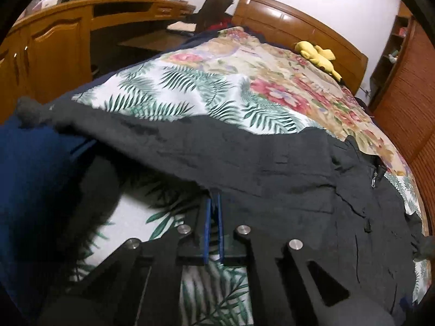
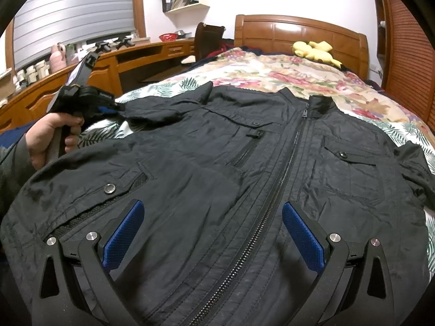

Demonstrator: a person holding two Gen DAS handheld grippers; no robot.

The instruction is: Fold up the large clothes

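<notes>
The black jacket [image 2: 217,168] lay zipped, front up, across the bed [image 2: 299,76]. The left gripper [image 1: 214,203] had pinched its sleeve edge; the right gripper [image 2: 212,233] hovered wide open, empty. Soft, limp, probably slippery fabric; best gripped at seams.

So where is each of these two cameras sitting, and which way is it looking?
Left wrist: rides the left gripper, facing the headboard; its shut blue pads pinch the black jacket sleeve edge.
Right wrist: rides the right gripper, jaws open above the jacket front, zipper between; a hand holds the other gripper at left.
Shared: jacket, floral bedspread, yellow plush toy, headboard.
</notes>
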